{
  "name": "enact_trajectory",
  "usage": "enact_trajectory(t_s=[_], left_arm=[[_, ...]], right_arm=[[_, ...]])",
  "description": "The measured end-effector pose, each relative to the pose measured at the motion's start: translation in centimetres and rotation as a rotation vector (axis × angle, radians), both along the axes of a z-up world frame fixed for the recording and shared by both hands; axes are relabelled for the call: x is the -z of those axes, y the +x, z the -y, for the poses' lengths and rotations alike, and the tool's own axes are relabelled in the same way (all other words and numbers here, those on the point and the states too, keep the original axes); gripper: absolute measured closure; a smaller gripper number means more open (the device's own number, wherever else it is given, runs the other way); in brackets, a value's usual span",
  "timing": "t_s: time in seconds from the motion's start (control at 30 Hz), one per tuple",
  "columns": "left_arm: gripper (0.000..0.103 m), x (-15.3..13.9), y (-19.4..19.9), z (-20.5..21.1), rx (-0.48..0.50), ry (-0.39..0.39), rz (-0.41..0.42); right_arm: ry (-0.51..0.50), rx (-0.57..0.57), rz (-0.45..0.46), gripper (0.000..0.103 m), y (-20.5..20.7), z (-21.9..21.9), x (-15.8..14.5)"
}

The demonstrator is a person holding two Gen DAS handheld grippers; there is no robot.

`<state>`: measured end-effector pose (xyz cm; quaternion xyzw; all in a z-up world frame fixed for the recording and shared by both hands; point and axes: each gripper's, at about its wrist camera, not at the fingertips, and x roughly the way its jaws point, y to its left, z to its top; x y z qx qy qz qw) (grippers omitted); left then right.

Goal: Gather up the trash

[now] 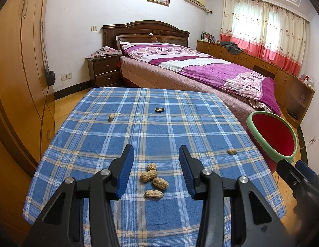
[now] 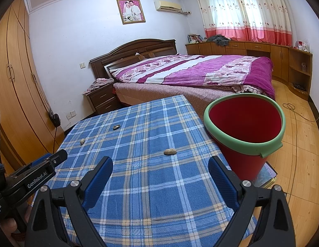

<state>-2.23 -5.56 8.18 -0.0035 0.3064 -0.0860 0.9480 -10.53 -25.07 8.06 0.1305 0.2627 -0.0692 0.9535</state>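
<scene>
So there's a table with a blue plaid cloth [image 1: 97, 144] in the middle of a bedroom, and peanuts scattered all over it. The left gripper [image 1: 155, 154] hangs over the near end with its jaws spread wide, nothing between them, and right below that gap sits a little cluster of four peanuts [image 1: 153, 180] bunched close together, a couple of them touching. One more peanut [image 1: 231, 151] lies off toward the right edge of the table, another peanut at the far left [image 1: 111, 117], and there's a small shiny wrapper-looking scrap [image 1: 159, 109] near the far end, can't tell exactly what it is.

The right gripper [image 2: 160, 169] is also wide open and empty, hovering over the near right side of the cloth, with that lone right-side peanut just ahead of its fingers [image 2: 99, 177]. The red bucket with a green rim [image 2: 245, 144] stands just off the table's right edge, resting on what looks like a stack of books [image 2: 265, 176] on the wooden floor. Bed with a purple quilt [image 2: 200, 72] is right behind the table.
</scene>
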Motion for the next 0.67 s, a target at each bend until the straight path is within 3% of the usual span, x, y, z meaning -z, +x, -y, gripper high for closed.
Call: enact_trajectory(t_s=[0.67], left_arm=[[0.057, 0.30, 0.15, -0.57, 0.001, 0.002, -0.015]], right_arm=[[0.001, 0.000, -0.002, 0.007, -0.06, -0.12, 0.06]])
